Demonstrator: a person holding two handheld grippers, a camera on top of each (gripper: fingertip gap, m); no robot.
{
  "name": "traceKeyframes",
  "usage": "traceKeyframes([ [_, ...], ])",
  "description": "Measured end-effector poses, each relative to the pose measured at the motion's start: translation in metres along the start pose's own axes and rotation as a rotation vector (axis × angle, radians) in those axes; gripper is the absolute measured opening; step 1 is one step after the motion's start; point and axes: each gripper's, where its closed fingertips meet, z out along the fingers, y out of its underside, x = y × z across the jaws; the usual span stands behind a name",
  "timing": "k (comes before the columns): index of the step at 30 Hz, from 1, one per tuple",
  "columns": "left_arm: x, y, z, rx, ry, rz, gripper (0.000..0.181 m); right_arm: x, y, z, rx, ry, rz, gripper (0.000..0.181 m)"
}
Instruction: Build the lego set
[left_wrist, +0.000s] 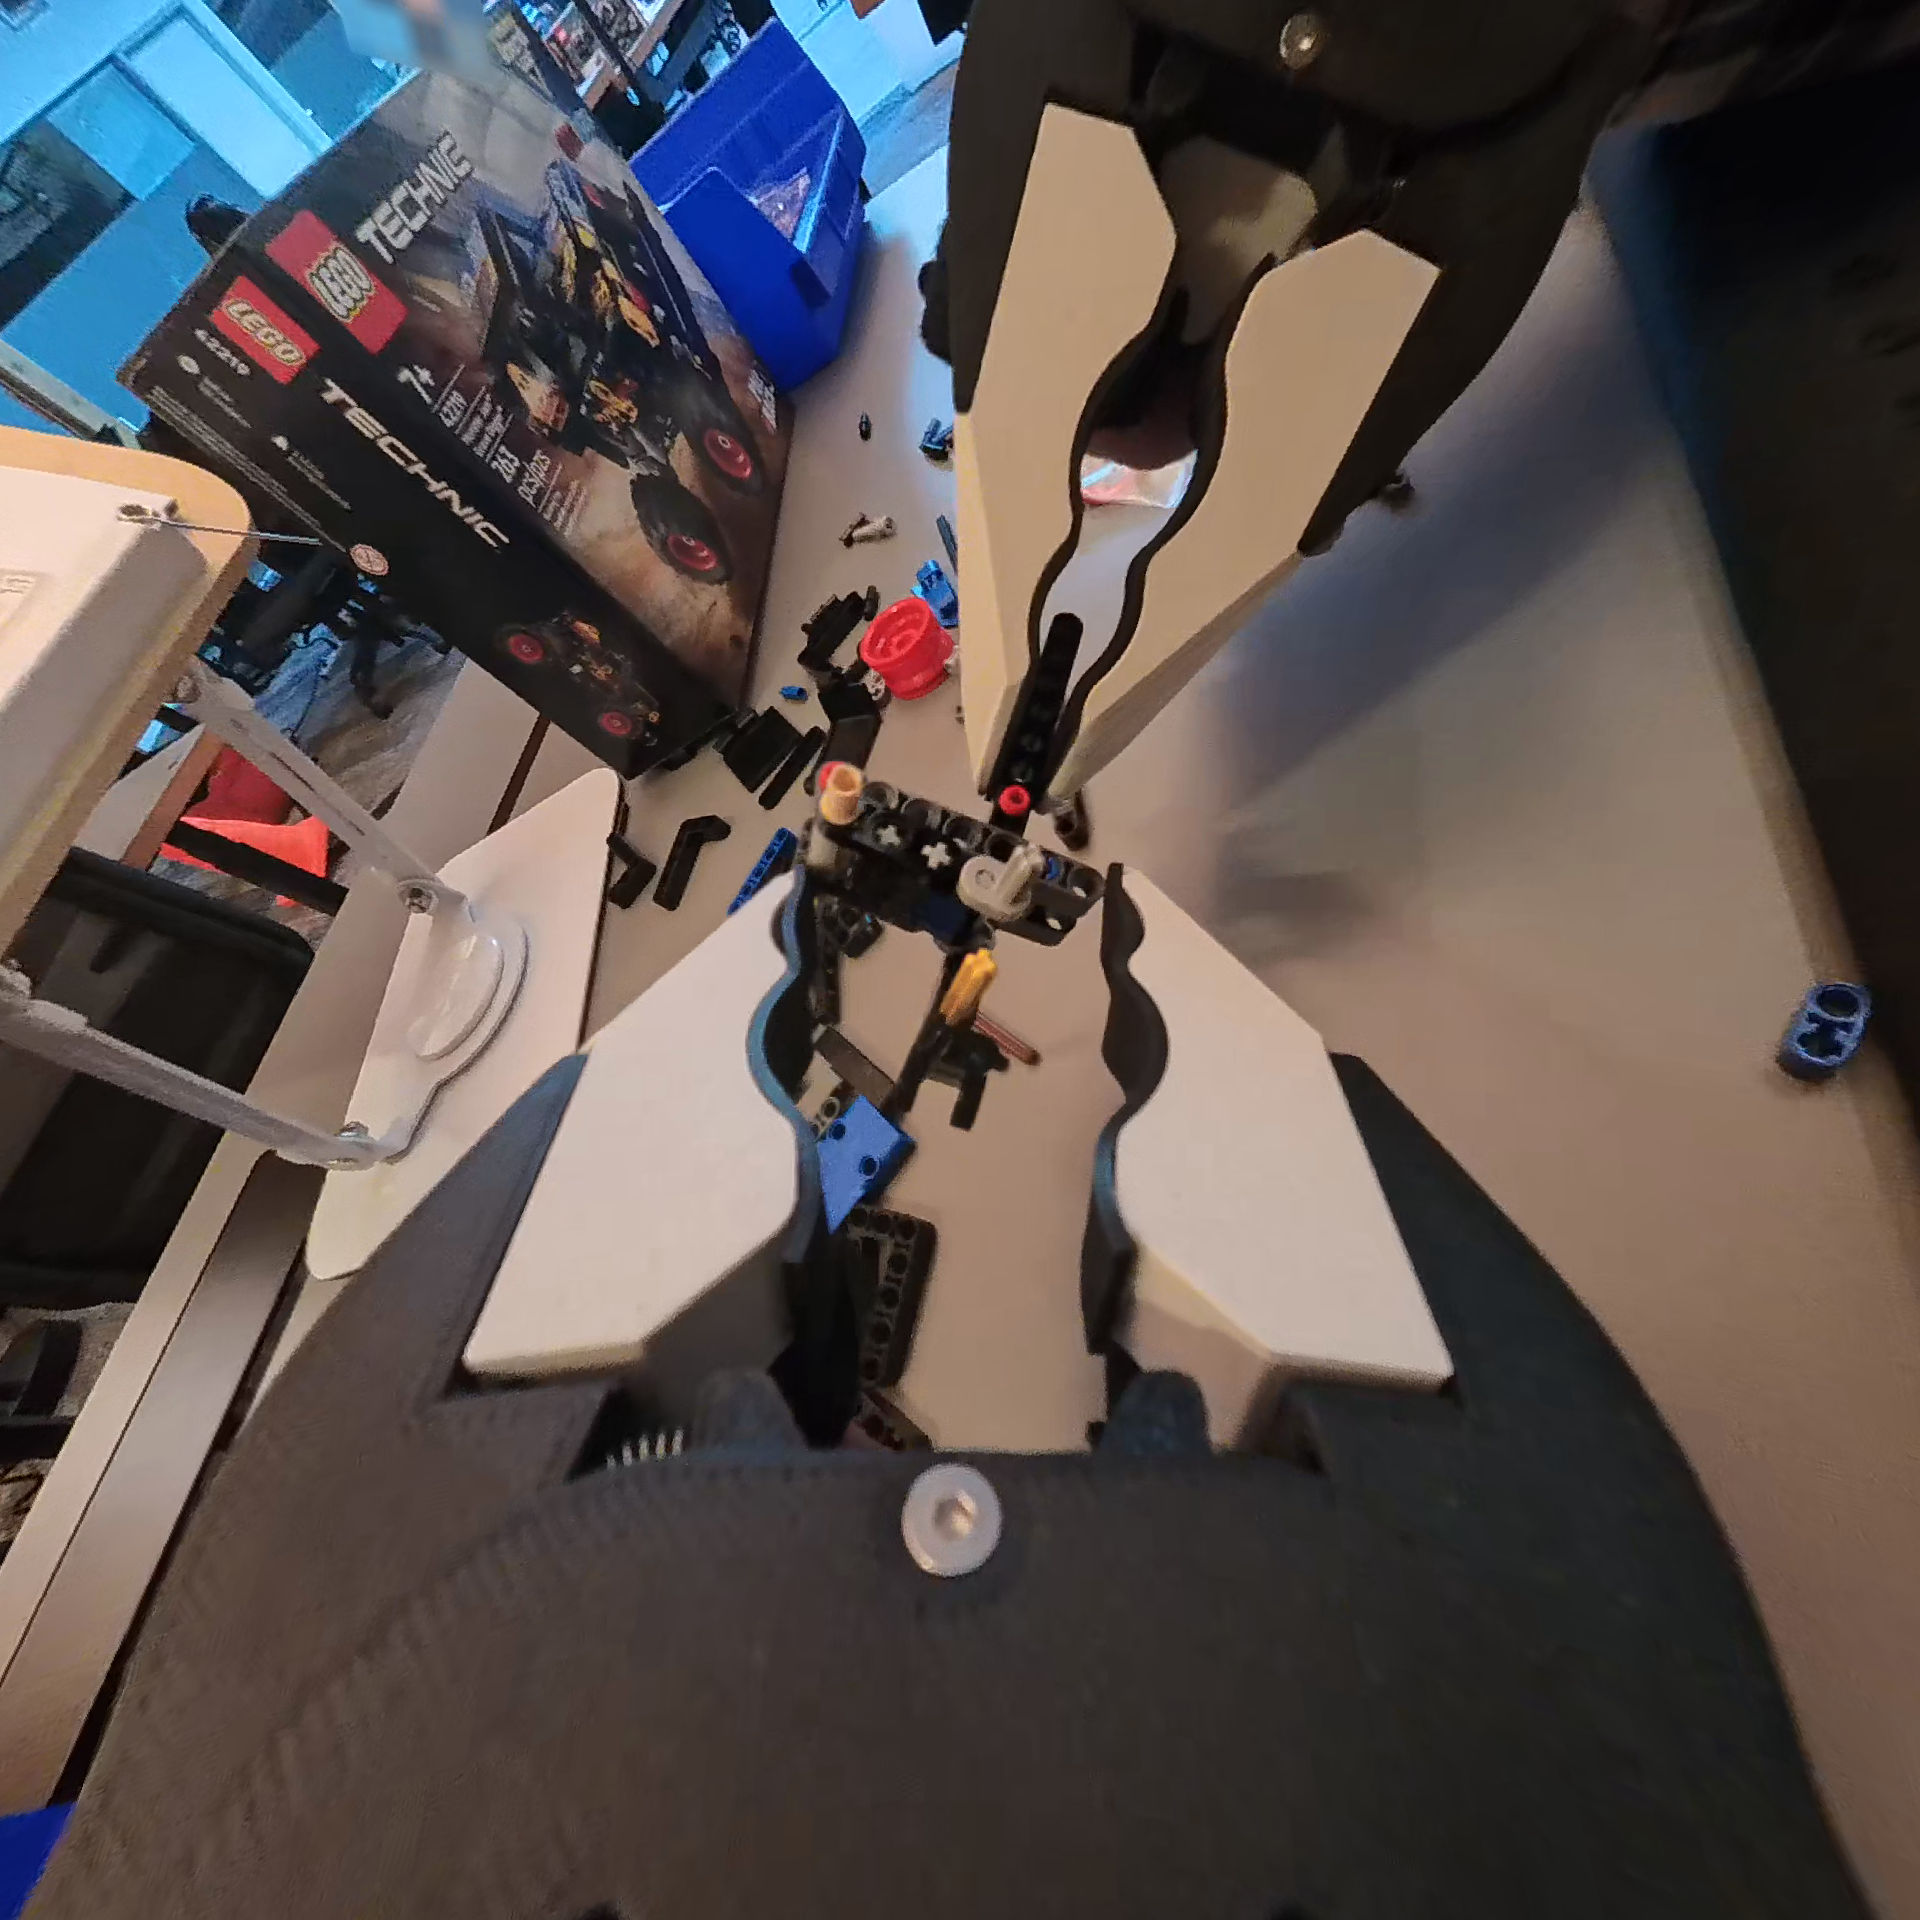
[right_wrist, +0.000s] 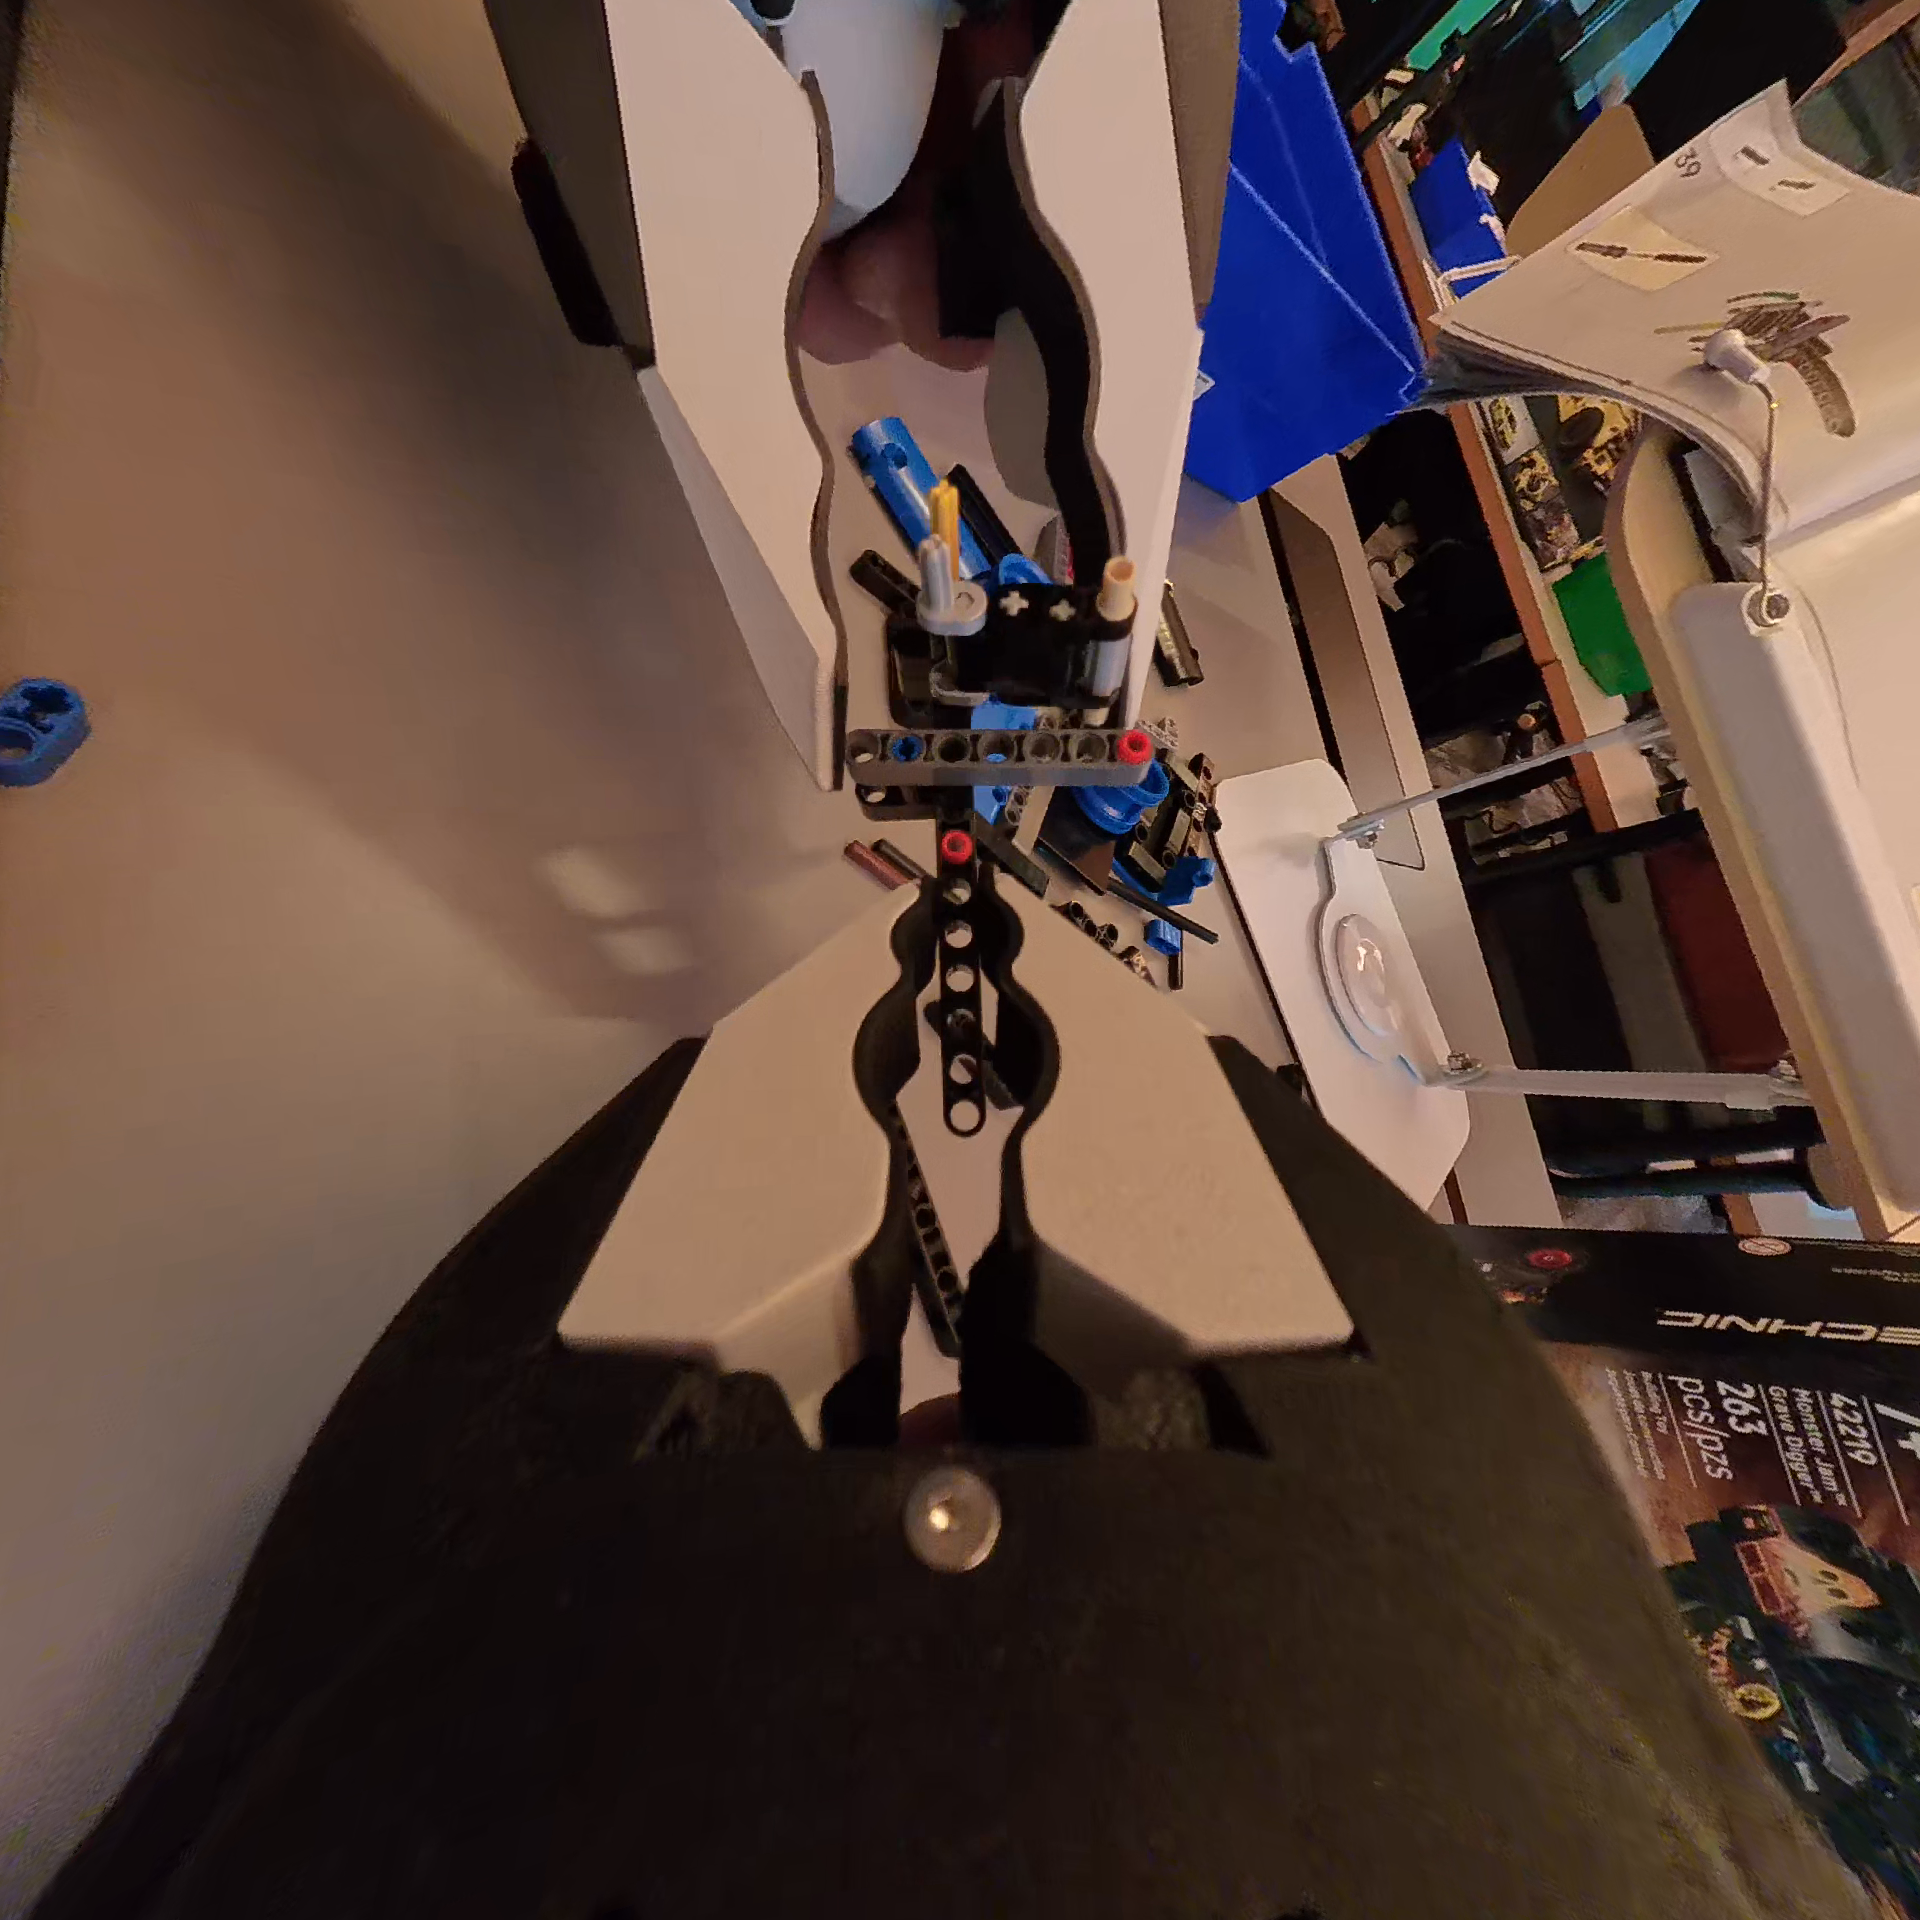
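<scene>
Lego set: early stage. Left gripper bracing small frame; right gripper clamping black beam, joining it; many loose pieces remaining.

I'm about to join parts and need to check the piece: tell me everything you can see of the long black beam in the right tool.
The black beam is a thin, straight strip of glossy plastic with one row of round holes. A red pin sits in its far end hole. The right tool is shut on it, pinching it along its length, so the pin end sticks out past the tips. That end points at, and nearly meets, the grey beam of the part-built assembly held between the left tool's fingers.
</scene>
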Motion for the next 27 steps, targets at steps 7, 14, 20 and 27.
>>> traceKeyframes([
  [7,-0.01,0.0,-0.002,0.0,-0.051,-0.013,0.052,0.008,0.005,-0.002,-0.005,0.032,0.031,0.006],
  [14,-0.016,-0.001,-0.004,0.011,-0.074,-0.042,0.044,0.024,0.013,-0.01,-0.028,0.099,0.052,0.006],
  [20,-0.028,0.001,-0.006,0.007,-0.125,-0.082,0.06,0.026,0.015,-0.013,-0.049,0.131,-0.001,0.006],
  [27,-0.024,-0.005,-0.007,0.019,-0.121,-0.056,0.061,0.024,0.014,-0.014,-0.079,0.151,-0.072,0.006],
])
